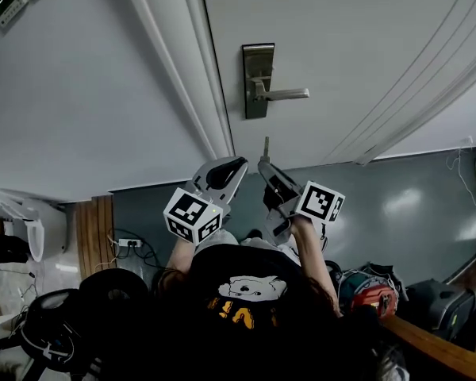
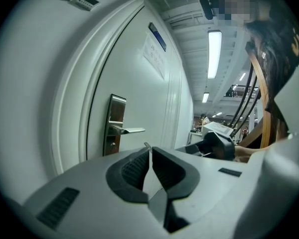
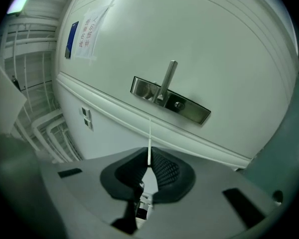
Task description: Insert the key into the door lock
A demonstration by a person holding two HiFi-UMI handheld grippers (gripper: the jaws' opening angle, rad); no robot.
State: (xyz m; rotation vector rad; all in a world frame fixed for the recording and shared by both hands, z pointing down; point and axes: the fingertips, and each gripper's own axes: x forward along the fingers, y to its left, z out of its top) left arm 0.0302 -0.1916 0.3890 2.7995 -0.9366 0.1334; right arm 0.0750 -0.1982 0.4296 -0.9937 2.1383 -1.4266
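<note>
Clamps the key (image 1: 266,146) in the right gripper (image 1: 265,163), blade pointing up, centre of frame, below the door lock (image 1: 258,80) and apart from it. Holds the left gripper (image 1: 235,167) just left of it, jaws pressed together.

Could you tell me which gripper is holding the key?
The right gripper: a thin metal key sticks out from its shut jaws, while the left gripper holds nothing.
</note>
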